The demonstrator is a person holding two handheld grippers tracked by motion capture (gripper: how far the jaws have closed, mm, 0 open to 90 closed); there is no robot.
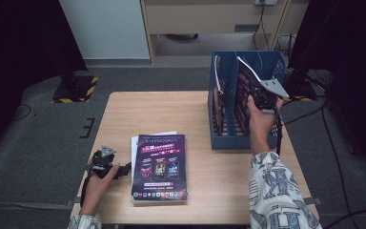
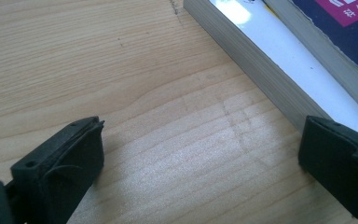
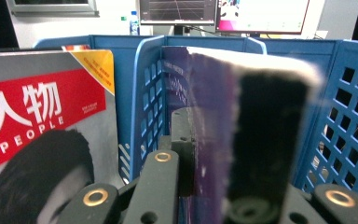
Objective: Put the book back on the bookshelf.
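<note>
A stack of magazines with a dark purple cover on top lies on the wooden table. My left gripper rests on the table just left of the stack. Its jaws stand open over bare wood, with the stack's page edge beside the right jaw. A blue file rack stands at the table's right. My right gripper is shut on a purple magazine, held upright in a right-hand slot of the rack. A red-and-grey magazine stands in the slot to its left.
A white sheet or book lies under the top magazine in the stack. The rack's blue divider separates the two slots. Behind the table are grey carpet and a pale cabinet. A cable trails from my right gripper.
</note>
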